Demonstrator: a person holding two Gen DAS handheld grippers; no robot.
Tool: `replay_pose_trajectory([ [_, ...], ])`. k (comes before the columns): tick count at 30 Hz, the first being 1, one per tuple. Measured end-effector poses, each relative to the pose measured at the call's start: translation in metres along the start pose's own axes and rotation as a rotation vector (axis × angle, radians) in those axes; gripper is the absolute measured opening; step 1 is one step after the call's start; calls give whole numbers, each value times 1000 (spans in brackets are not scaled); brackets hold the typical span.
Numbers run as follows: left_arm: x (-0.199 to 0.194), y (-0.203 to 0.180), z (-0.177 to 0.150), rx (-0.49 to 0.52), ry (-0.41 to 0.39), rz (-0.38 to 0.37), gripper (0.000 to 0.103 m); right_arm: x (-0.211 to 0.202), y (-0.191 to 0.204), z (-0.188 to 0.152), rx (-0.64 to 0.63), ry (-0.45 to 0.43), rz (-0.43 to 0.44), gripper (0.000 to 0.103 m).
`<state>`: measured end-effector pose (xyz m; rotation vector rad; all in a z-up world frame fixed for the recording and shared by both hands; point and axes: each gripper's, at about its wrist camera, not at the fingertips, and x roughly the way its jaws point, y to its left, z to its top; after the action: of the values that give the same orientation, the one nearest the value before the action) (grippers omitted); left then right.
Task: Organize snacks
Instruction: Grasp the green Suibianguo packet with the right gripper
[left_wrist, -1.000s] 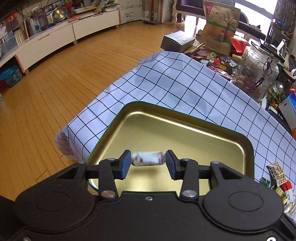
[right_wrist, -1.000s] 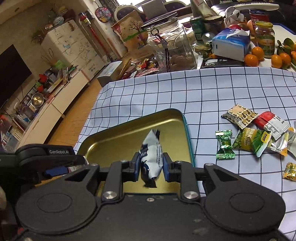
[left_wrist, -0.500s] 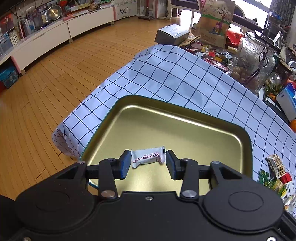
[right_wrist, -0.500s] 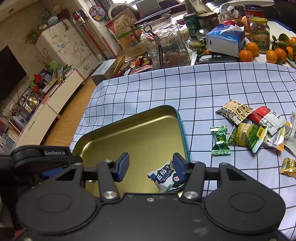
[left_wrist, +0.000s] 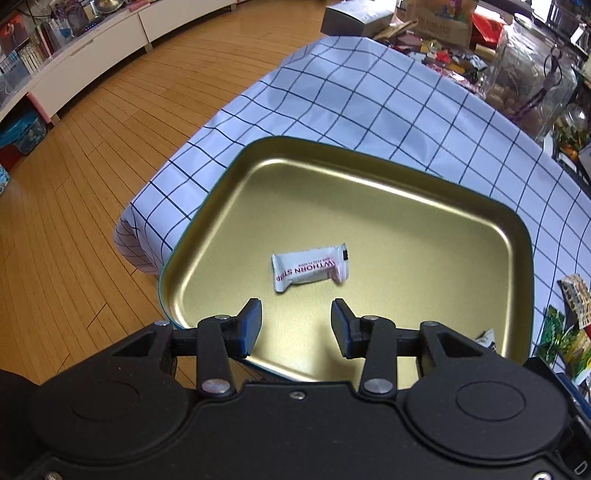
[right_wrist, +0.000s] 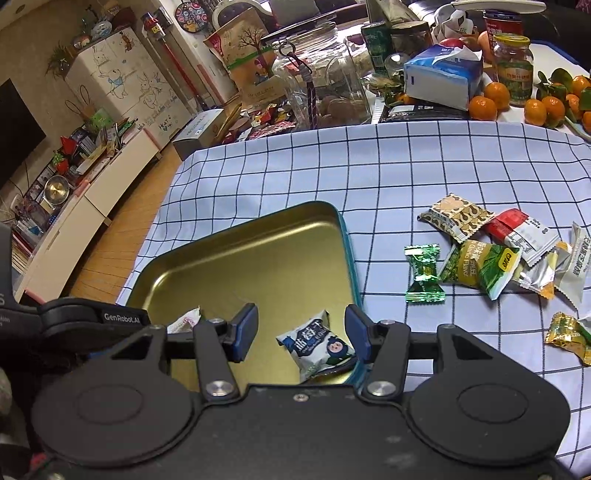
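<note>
A gold tin tray (left_wrist: 424, 192) (right_wrist: 236, 258) lies on the checked tablecloth. In the left wrist view a white-and-pink snack bar (left_wrist: 310, 268) rests flat in the tray, just beyond my left gripper (left_wrist: 295, 325), which is open and empty. In the right wrist view a white-and-blue snack packet (right_wrist: 319, 343) lies in the tray's near right corner, below my right gripper (right_wrist: 301, 332), open and apart from it. A corner of the white bar (right_wrist: 186, 317) shows beside the left gripper's body. Several loose snacks (right_wrist: 476, 258) lie on the cloth to the right of the tray.
A big glass jar (right_wrist: 325, 85), a tissue box (right_wrist: 441, 75), a jar and oranges (right_wrist: 484, 107) crowd the far side of the table. The table edge (left_wrist: 155, 206) drops to a wooden floor on the left. Low white cabinets (left_wrist: 92, 48) line the wall.
The white bar left the left gripper's jaws and now lies in the tray, farther from the pads. The right gripper opened and let its blue packet fall into the tray.
</note>
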<state>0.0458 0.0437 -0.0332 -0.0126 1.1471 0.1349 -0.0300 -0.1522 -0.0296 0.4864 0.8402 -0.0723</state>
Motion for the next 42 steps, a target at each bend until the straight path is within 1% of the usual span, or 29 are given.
replay_pose_trajectory([
  [2, 0, -6, -2, 21, 13, 5, 50, -2, -5, -1, 0, 3, -14, 56],
  [8, -7, -27, -8, 81, 25, -27, 50, -12, -26, -2, 13, 1, -73, 56],
  [15, -21, -60, -23, 197, 20, -82, 50, -30, -69, -3, 60, 3, -160, 56],
  [20, -31, -82, -36, 280, 7, -116, 50, -47, -103, -5, 104, -11, -227, 56],
  [27, -40, -111, -56, 381, 6, -152, 50, -70, -157, -11, 228, -9, -329, 56],
  [35, -45, -139, -74, 453, 26, -207, 50, -87, -210, -14, 421, -15, -401, 56],
  [38, -45, -147, -80, 475, 41, -220, 50, -87, -220, -15, 471, -16, -391, 56],
  [42, -44, -153, -84, 487, 56, -231, 50, -81, -221, -14, 500, -10, -341, 56],
])
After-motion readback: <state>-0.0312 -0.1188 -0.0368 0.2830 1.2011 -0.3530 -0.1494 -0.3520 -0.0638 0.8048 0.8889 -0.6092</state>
